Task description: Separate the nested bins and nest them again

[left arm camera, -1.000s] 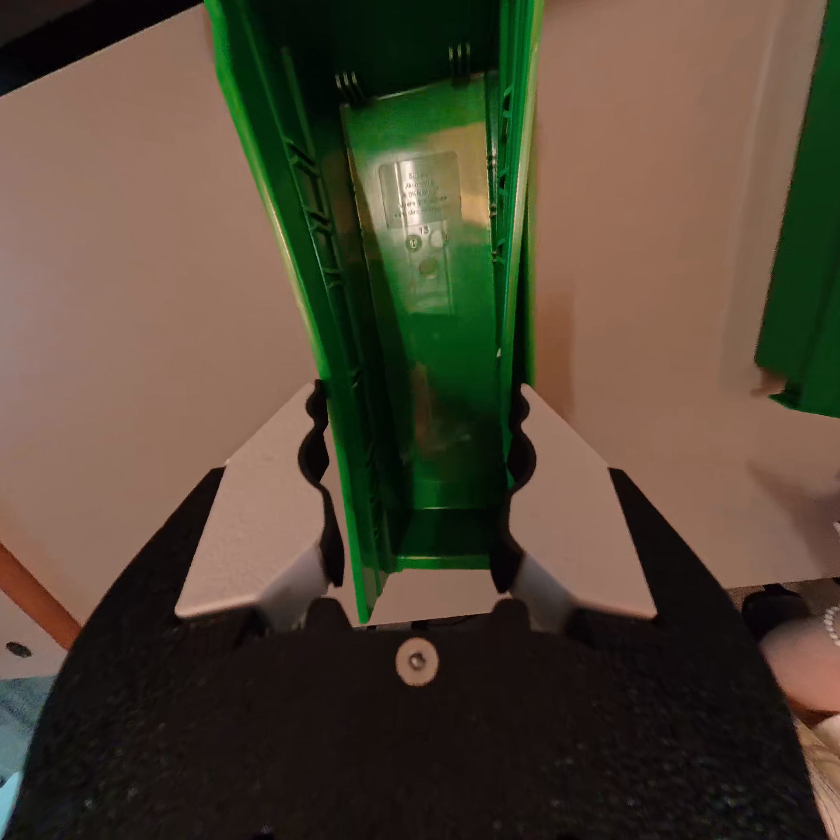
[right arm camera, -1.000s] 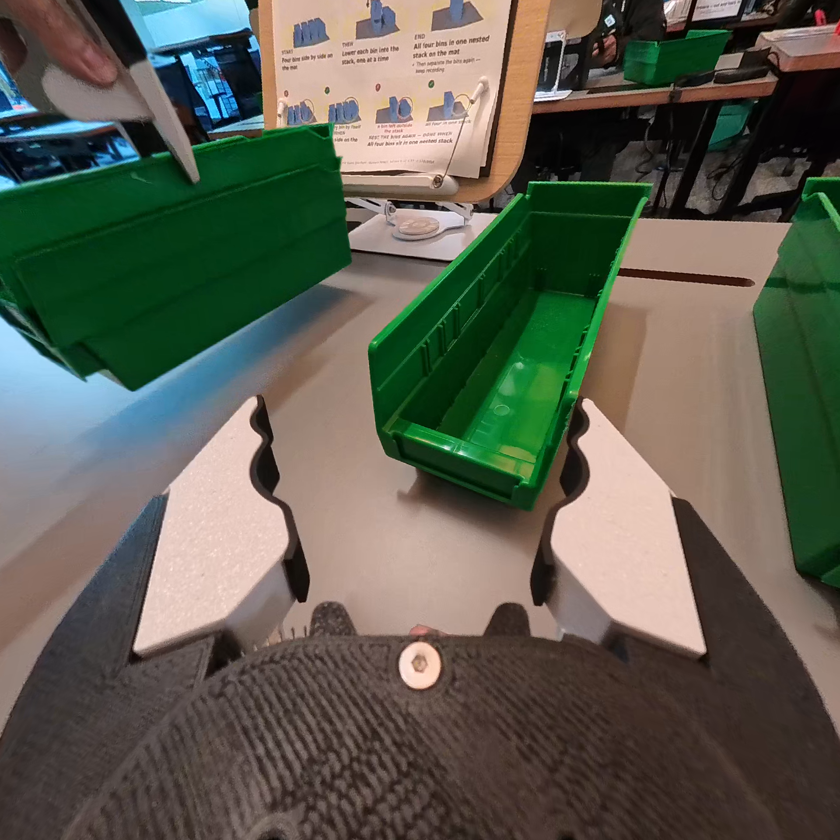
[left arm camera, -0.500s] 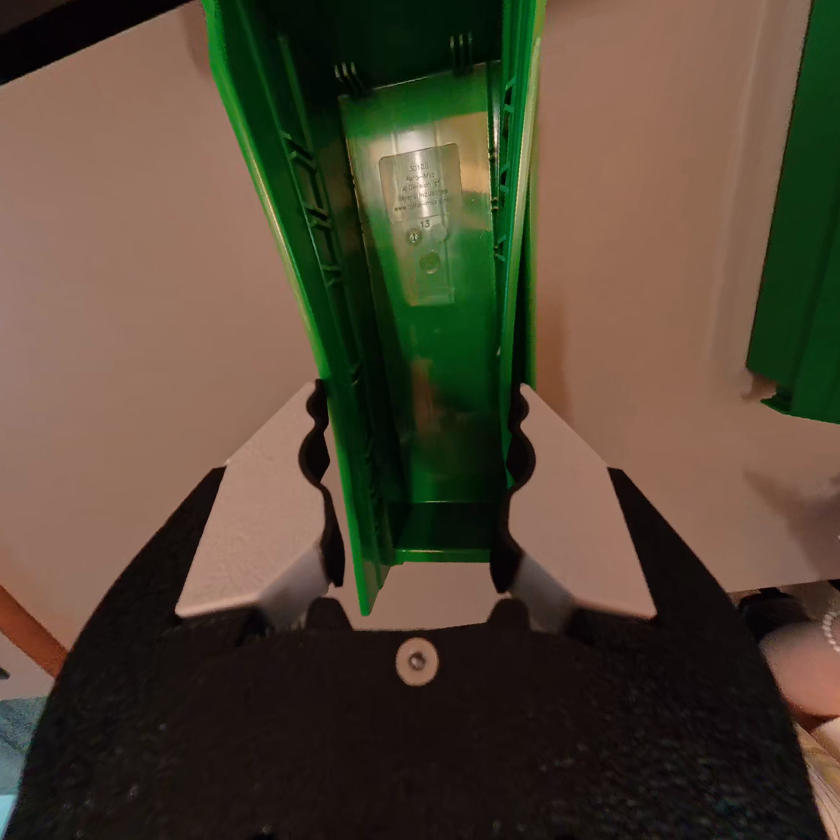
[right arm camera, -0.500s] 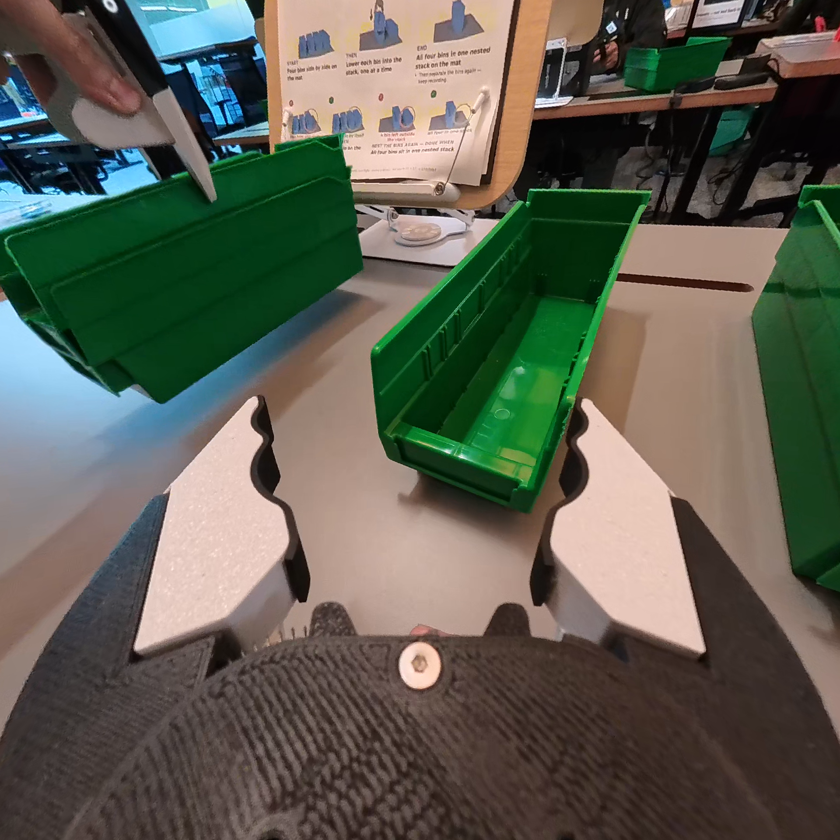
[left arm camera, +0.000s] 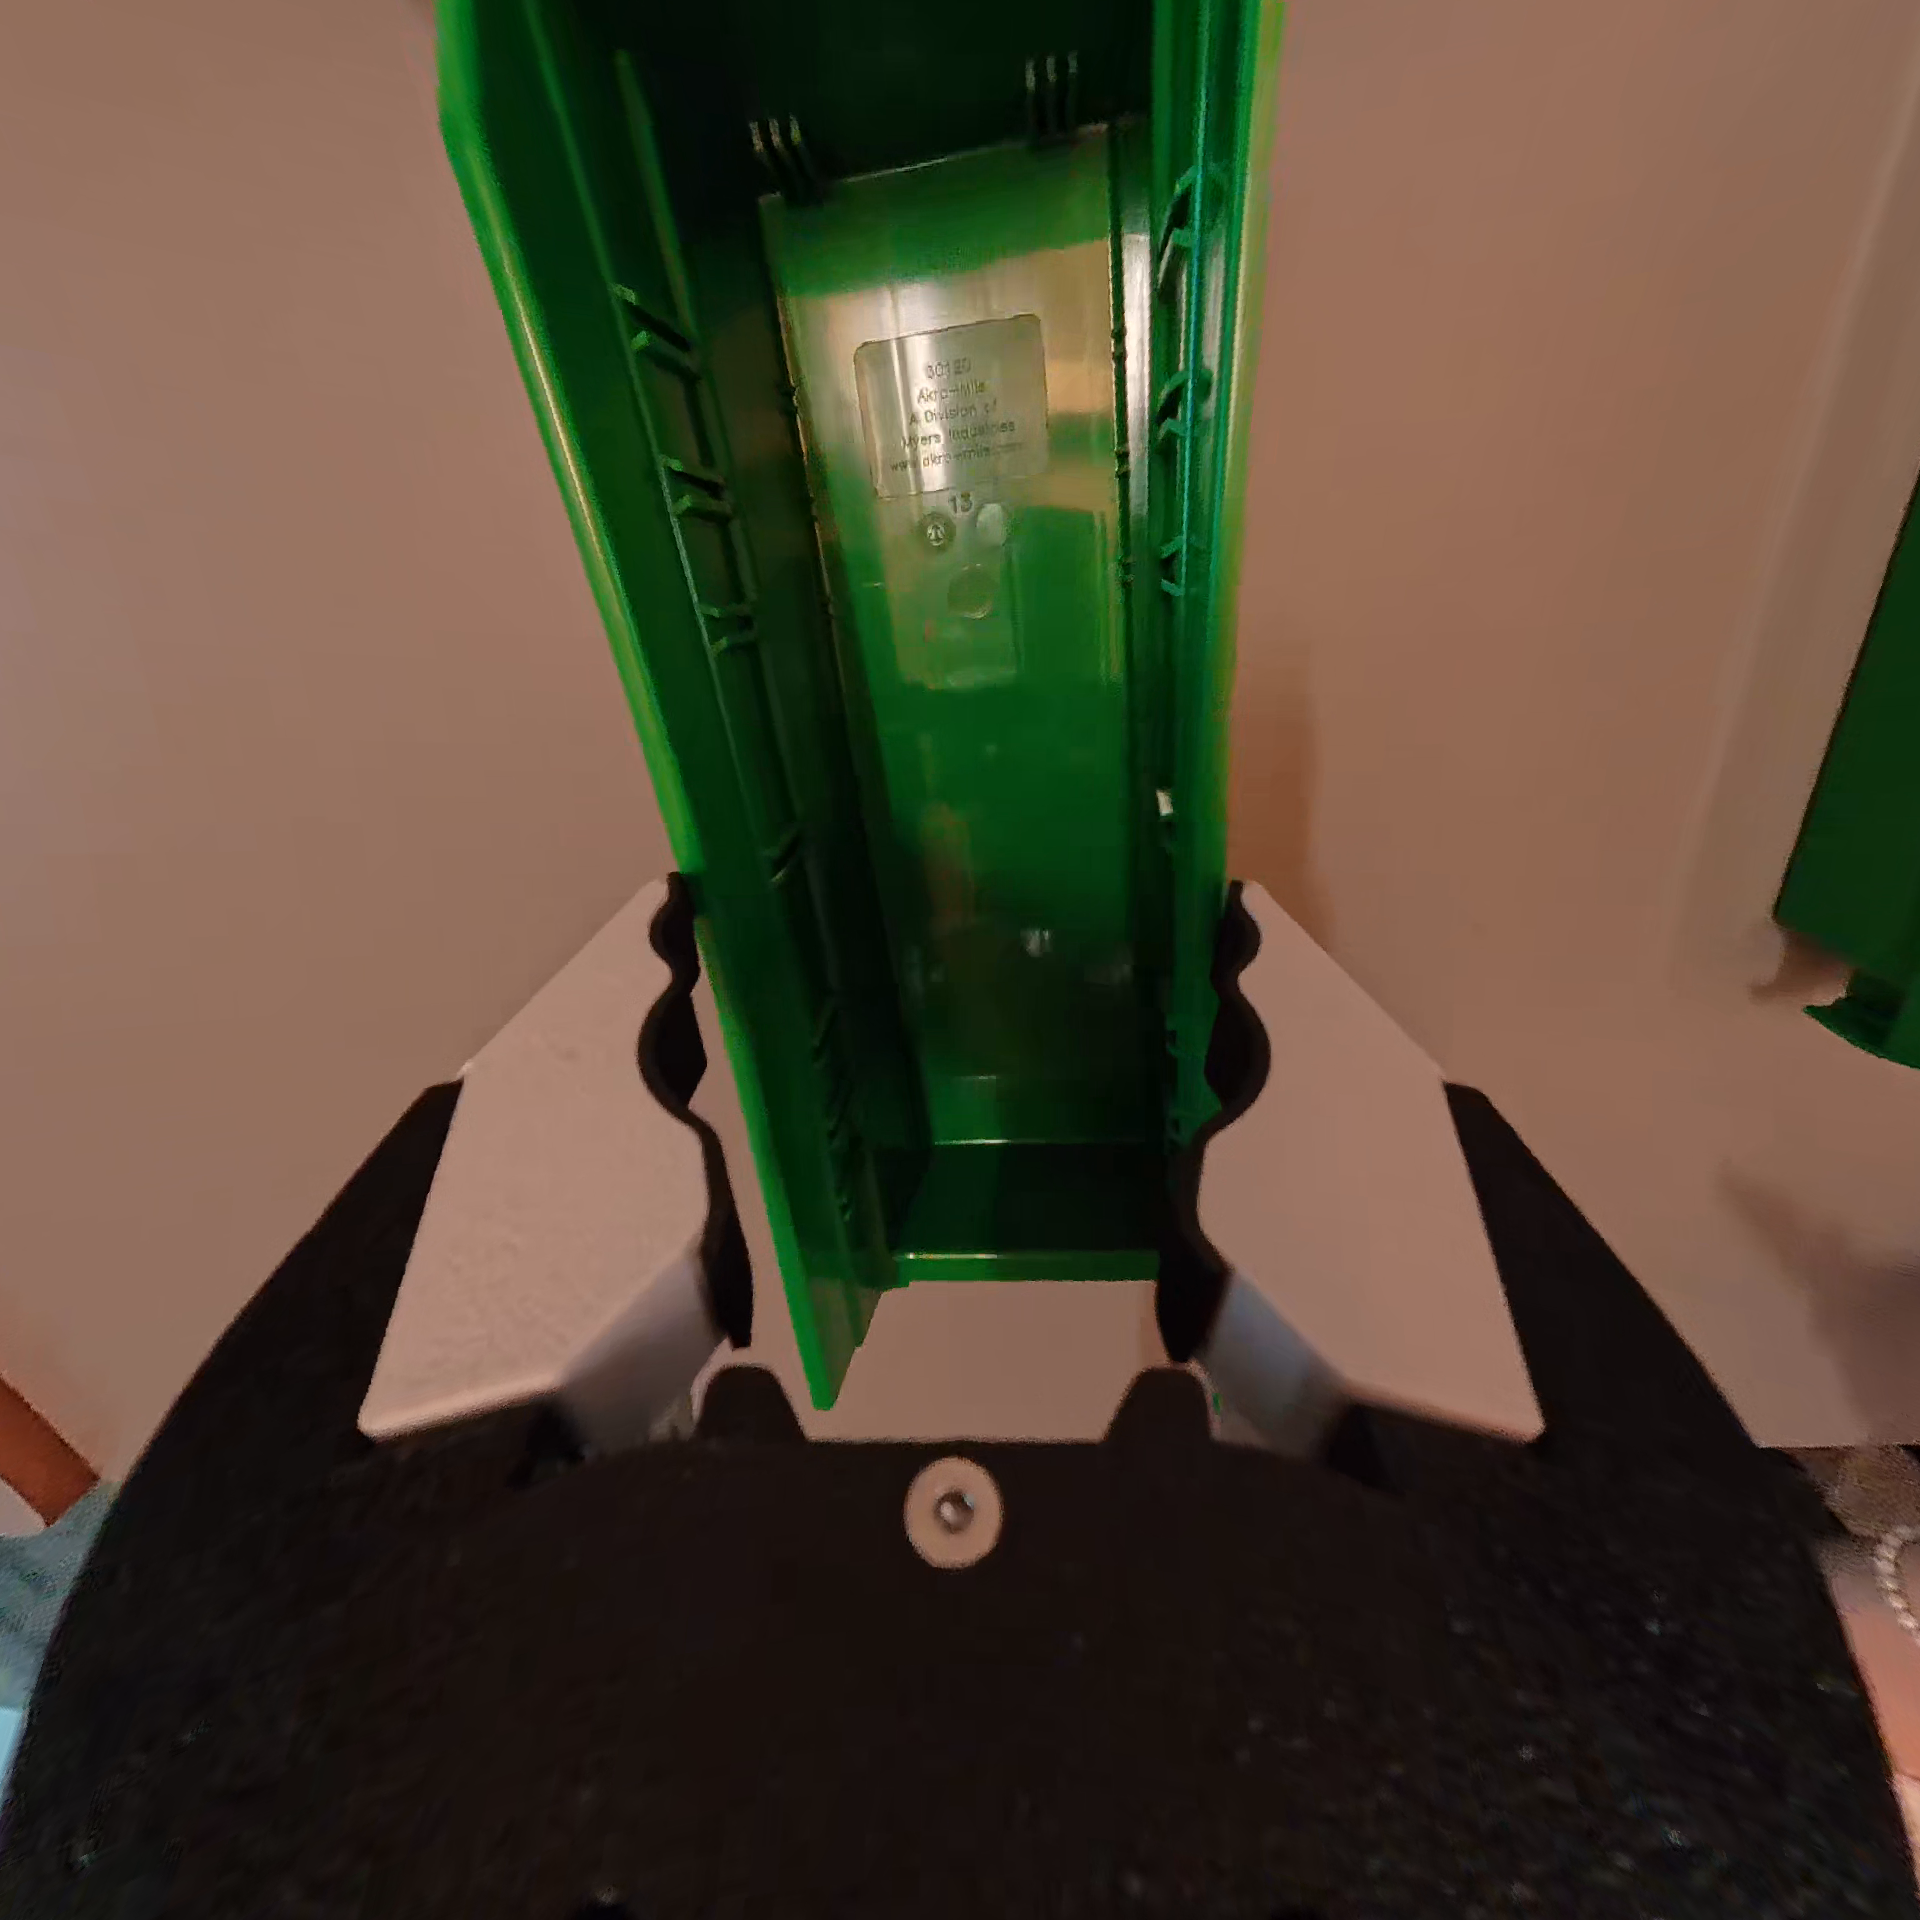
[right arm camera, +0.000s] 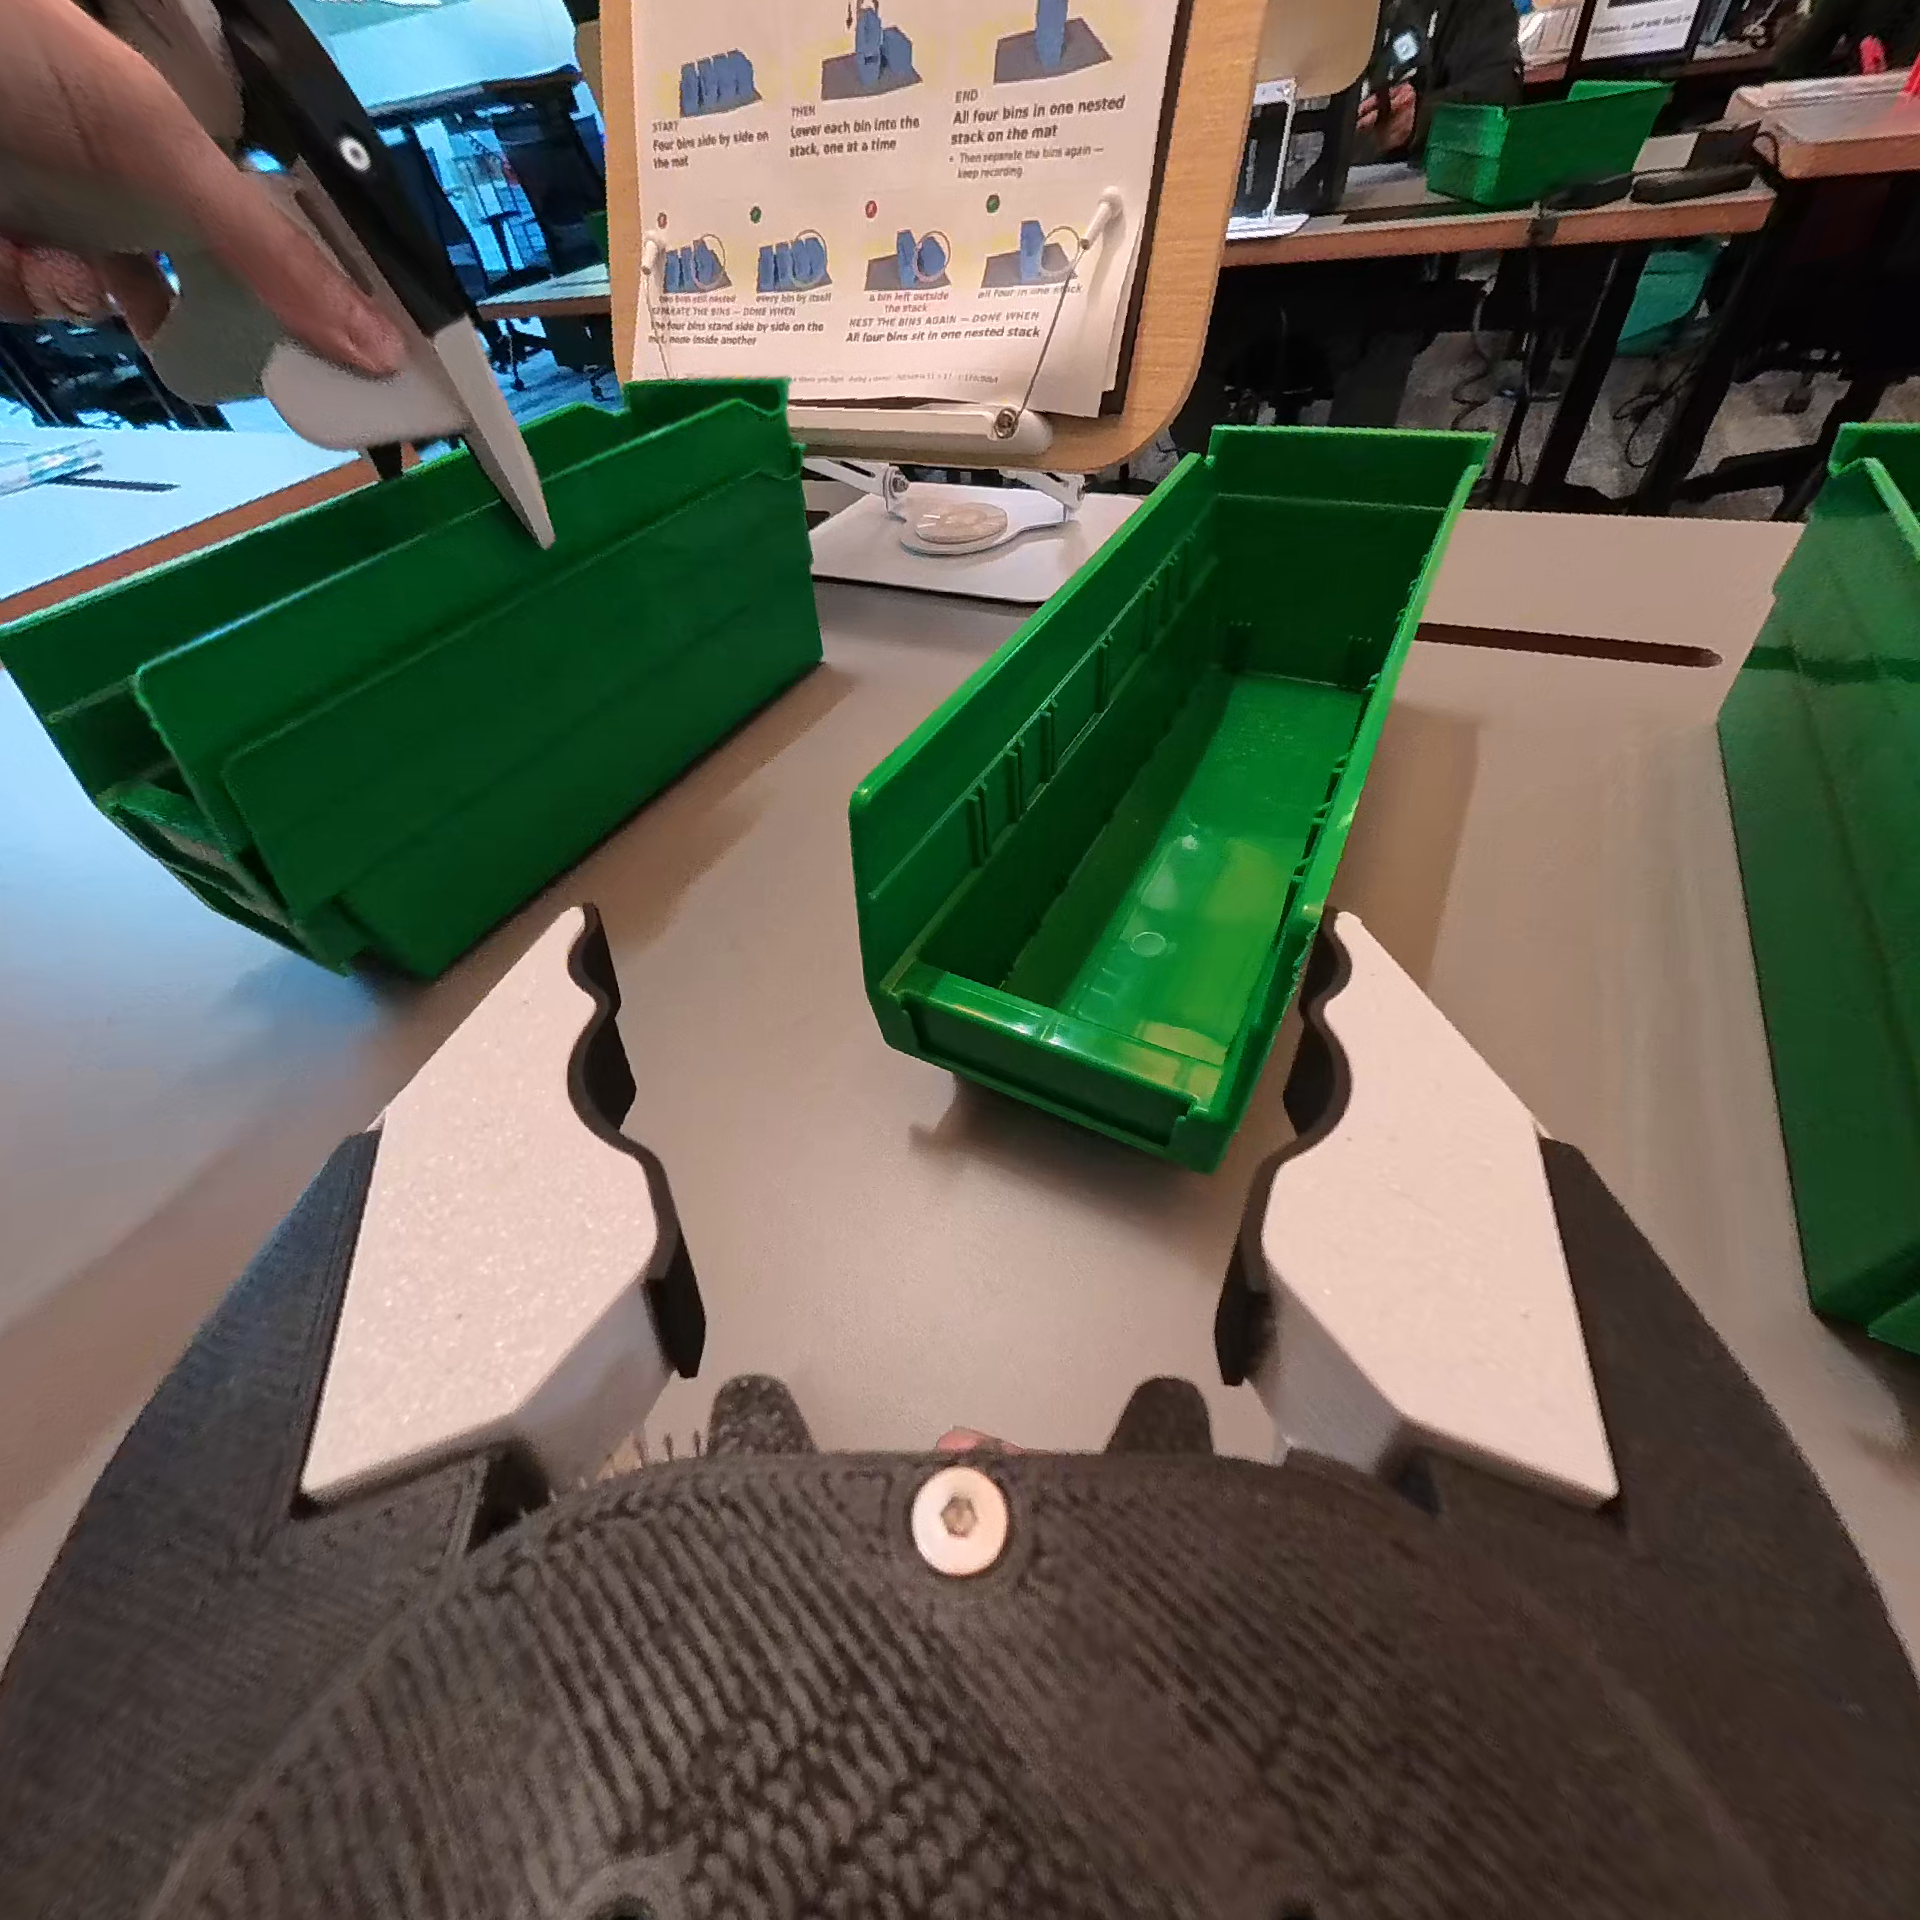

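My left gripper [left arm camera: 956, 914] is shut across a stack of nested green bins [left arm camera: 966, 644]; its fingers press the stack's two long walls. In the right wrist view the stack [right arm camera: 468, 727] stands at the left, its base at the grey table [right arm camera: 748, 1226], with one left gripper finger [right arm camera: 499, 457] on its near wall and a hand behind it. A single empty green bin [right arm camera: 1132, 831] stands on the table in the middle. My right gripper [right arm camera: 964, 935] is open and empty, just in front of that bin's near end.
Another green bin [right arm camera: 1849, 883] stands at the right edge; it also shows in the left wrist view [left arm camera: 1860, 831]. A stand with an instruction sheet [right arm camera: 894, 187] is at the back of the table. Other tables and a person are beyond.
The left gripper has carried the nested stack down and to the right, from hanging in the air to the table beside the single bin. The right gripper has stayed open and barely moved.
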The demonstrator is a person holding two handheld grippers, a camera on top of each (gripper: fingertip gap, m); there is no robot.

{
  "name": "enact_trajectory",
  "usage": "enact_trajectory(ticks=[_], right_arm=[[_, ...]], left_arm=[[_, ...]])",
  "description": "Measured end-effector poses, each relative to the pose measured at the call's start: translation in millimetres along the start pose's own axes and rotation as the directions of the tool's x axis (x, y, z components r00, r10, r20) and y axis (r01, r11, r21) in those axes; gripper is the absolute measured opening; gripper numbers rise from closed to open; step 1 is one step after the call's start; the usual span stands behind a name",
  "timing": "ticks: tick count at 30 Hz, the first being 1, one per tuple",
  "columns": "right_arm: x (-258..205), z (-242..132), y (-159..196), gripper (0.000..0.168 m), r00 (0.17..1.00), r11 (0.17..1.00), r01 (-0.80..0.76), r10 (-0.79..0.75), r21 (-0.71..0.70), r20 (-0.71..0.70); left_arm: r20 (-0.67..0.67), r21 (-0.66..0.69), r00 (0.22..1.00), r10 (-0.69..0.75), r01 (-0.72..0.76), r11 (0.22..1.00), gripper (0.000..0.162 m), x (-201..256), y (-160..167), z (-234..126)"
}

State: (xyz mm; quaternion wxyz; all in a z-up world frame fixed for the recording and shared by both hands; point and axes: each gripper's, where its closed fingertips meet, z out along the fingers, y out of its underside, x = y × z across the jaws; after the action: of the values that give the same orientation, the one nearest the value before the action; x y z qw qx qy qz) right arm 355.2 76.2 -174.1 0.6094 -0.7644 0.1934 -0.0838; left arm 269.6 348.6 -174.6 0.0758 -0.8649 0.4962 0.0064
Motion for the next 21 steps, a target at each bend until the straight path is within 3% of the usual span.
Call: enact_trajectory(ticks=[8, 15, 21], right_arm=[[0.0, -0.5, -0.5, 0.129, 1.000, 1.000, -0.006, 0.006, 0.002, 0.004], [0.0, -0.2, -0.1, 0.129, 1.000, 1.000, -0.005, 0.005, 0.002, 0.004], [-0.2, 1.1, 1.0, 0.129, 1.000, 1.000, -0.003, 0.003, -0.003, 0.001]], left_arm=[[0.089, -0.004, 0.996, 0.028, -0.028, 1.000, 0.116, -4.3, -0.4, -0.2], [0.045, -0.010, 0.999, -0.004, 0.005, 1.000, 0.126, -7.0, 1.7, 3.6], [0.004, -0.008, 1.000, 0.003, -0.003, 1.000, 0.112, 2.0, 3.0, 6.0]])
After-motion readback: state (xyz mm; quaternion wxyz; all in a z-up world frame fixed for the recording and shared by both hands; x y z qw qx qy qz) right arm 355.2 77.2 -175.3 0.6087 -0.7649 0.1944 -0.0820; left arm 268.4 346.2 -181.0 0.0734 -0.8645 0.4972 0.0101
